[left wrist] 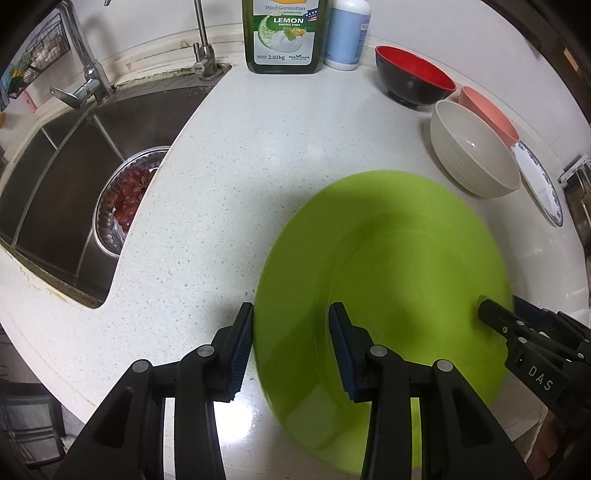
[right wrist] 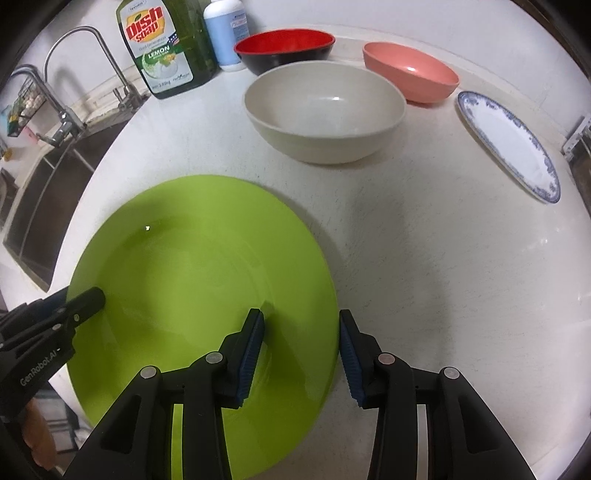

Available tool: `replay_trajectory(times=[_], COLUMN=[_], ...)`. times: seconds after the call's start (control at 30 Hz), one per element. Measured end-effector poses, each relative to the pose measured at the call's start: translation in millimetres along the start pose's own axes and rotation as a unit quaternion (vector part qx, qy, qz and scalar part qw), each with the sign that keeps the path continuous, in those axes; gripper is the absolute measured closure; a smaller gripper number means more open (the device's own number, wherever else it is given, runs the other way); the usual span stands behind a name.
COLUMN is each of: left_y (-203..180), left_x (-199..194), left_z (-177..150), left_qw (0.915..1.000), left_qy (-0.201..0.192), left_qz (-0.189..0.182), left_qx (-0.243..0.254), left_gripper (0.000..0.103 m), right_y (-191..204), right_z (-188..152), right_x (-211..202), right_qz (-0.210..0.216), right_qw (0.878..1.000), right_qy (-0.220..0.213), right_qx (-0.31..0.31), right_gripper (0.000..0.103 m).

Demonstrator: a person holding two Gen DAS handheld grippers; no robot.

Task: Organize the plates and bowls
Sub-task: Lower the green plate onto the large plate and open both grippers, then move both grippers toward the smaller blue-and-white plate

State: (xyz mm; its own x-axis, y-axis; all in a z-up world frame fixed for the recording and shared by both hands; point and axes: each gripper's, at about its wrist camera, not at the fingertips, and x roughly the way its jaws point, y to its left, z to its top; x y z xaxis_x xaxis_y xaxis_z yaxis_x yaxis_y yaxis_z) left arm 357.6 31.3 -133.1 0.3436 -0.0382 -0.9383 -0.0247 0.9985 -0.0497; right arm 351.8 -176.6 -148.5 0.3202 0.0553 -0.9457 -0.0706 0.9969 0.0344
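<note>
**Both grippers at the green plate, nothing stacked yet**

From where I stand, the sorting looks barely begun. The green plate [right wrist: 192, 280] lies flat on the white counter [left wrist: 229, 184], near its front edge and just beside the sink [left wrist: 74, 192]. The left gripper [left wrist: 291, 350] straddles the plate's left rim, one blue pad outside the edge and one over the plate's face; its jaws are spread, with a clear gap on either side of the rim, so it is not pinching yet. The right gripper [right wrist: 301, 354] does the same on the opposite rim, jaws parted and nothing clamped. I'd judge this as the moment just ahead of a two-handed grasp on that plate.

Nothing is nested or stacked so far. The bowls each sit alone toward the back of the counter, and the second plate lies well apart at the far right.

The count:
- Plates: two. The green one, and a white plate with a blue patterned rim [right wrist: 513, 144].
- Bowls: three. A red-and-black bowl [right wrist: 284, 48], a cream bowl [right wrist: 325, 110] in front of it, and a pink bowl [right wrist: 410, 72] to its right.
- Bottles against the wall: two, a dish soap bottle [right wrist: 166, 48] and a pale blue bottle [right wrist: 225, 33].
- In the sink, one metal basin of red grapes [left wrist: 125, 199].

What is left, as I judge it, is nearly everything: plates together, bowls together.
</note>
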Motion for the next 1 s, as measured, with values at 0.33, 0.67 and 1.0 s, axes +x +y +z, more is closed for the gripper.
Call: replay_trajectory(times=[0.33, 0.67, 1.0], left_y=[-11, -67, -148], left_x=[-20, -56, -74], left_z=[6, 28, 57], left_qw=[0.9987, 0.9914, 0.9808], left_qy=[-0.038, -0.094, -0.12], left_qz=[0.016, -0.018, -0.063], left_qx=[0.03, 0.089, 0.14], left_gripper=[0.042, 0.023, 0.021], right_y=[-7, -39, -107], right_z=[1, 3, 13], right_x=[-6, -41, -74], right_qz=[0.006, 0.008, -0.009], right_qw=[1.0, 0.998, 0.992], right_qy=[-0.013, -0.06, -0.105], right_qx=[0.002, 0.022, 0.063], right_gripper=[0.061, 0.047, 0.047])
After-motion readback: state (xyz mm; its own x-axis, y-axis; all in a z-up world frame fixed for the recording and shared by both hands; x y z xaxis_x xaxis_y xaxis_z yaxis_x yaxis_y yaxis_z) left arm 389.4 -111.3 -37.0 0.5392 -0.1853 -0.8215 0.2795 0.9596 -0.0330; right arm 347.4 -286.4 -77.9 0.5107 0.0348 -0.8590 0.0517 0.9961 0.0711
